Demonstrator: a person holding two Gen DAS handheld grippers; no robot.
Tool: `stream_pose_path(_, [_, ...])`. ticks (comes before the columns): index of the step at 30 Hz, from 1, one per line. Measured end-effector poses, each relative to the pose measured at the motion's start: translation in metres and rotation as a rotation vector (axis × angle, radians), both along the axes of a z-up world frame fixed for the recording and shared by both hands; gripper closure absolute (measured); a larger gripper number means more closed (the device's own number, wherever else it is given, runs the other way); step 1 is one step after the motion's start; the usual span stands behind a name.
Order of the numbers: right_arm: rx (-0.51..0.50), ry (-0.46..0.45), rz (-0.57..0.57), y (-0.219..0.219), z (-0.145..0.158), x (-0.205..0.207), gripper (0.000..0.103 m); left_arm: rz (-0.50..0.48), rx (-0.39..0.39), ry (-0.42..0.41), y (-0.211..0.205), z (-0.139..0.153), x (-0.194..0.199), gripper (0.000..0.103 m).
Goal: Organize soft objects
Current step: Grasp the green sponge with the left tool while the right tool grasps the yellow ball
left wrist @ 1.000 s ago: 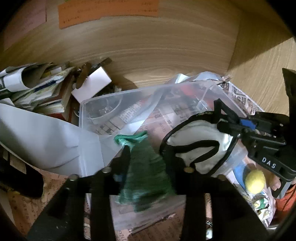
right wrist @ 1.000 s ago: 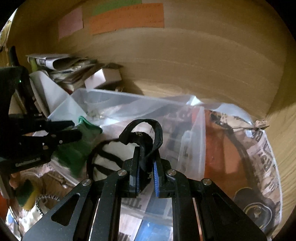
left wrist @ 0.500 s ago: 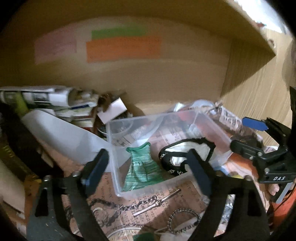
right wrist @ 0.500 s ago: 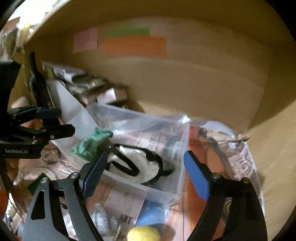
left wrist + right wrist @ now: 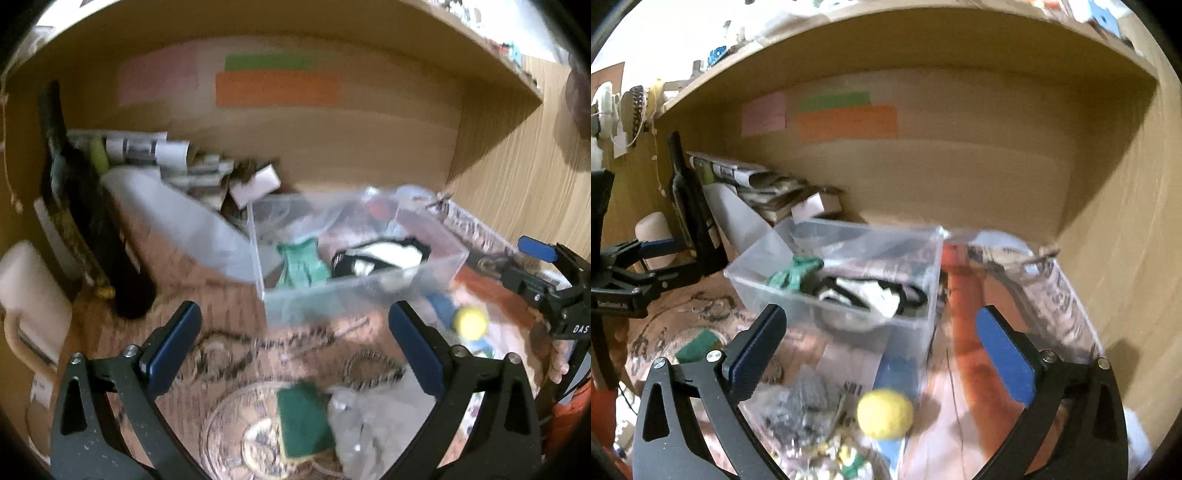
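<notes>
Both grippers are held wide open and empty above a cluttered shelf.

The left gripper (image 5: 295, 343) and right gripper (image 5: 879, 343) are spread with nothing between their pads. A green knitted cloth (image 5: 301, 264) and a white pouch with black straps (image 5: 384, 254) are seen inside the clear plastic box (image 5: 916, 314), set toward the shelf's back wall. A yellow soft ball (image 5: 885, 414) is seen on newspaper (image 5: 1063, 291) just outside the box's front edge; a green sponge (image 5: 301, 421) lies in a glass dish (image 5: 229, 435) nearer the front.
</notes>
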State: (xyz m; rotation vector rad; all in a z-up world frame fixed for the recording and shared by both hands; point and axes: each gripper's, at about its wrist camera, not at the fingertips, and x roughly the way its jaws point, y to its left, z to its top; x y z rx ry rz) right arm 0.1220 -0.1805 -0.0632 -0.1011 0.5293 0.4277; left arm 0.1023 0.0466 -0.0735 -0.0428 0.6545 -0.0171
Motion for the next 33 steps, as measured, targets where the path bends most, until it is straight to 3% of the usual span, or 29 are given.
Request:
stream_pose_path(9, [-0.045,0.123,-0.043,-0.007,-0.045,-0.003,0.001,0.021,-0.037,0.124,0.004,-0.045,-0.015,0.0])
stream_pose_path(13, [-0.052,0.161,-0.056,-0.012,-0.059,-0.002,0.018,0.027,-0.057,0.147,0.006,-0.059,-0.017,0.001])
stream_pose_path(17, [-0.034,0.211,-0.048,-0.013,-0.068,0.0,0.037,0.013,-0.07,0.161,0.005,-0.065,-0.02,0.024])
stream_pose_path(22, [-0.033,0.254,-0.03,-0.011,-0.076,0.003,0.059,0.001,-0.094,0.174,0.006,-0.07,-0.021,0.044])
stream_pose_path(25, [-0.035,0.258,-0.024,-0.01,-0.077,0.002,0.063,-0.002,-0.128,0.187,0.008,-0.074,-0.022,0.062])
stream_pose_path(33, [-0.006,0.206,-0.03,-0.013,-0.062,-0.002,0.063,0.016,-0.118,0.124,0.013,-0.057,-0.027,0.067])
